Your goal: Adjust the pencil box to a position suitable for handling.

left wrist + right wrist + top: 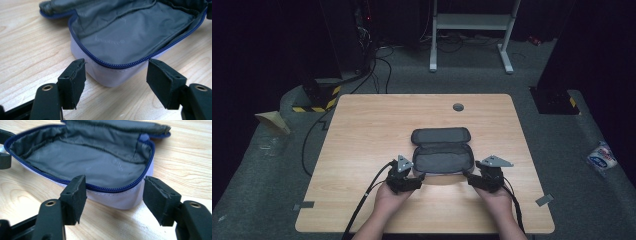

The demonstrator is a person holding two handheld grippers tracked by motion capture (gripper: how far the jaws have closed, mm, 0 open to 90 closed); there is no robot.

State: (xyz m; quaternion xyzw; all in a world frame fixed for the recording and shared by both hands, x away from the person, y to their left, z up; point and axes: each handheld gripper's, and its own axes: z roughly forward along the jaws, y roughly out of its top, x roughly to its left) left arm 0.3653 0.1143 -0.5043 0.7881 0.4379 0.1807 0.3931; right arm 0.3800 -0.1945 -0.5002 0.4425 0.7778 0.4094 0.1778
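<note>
Pouch (442,156) lies unzipped on surface (362,130); left tongs (116,75) and right tongs (115,195) released, straddling near corners. Pinch both rims evenly, I'd say.

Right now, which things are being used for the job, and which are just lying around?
Being used:
- open pouch, unzipped and lying flat on the table
- left gripper, jaws open at the pouch's near left corner
- right gripper, jaws open at its near right corner

Just lying around:
- white packet on the floor
- cables behind the table
- white stand
</note>
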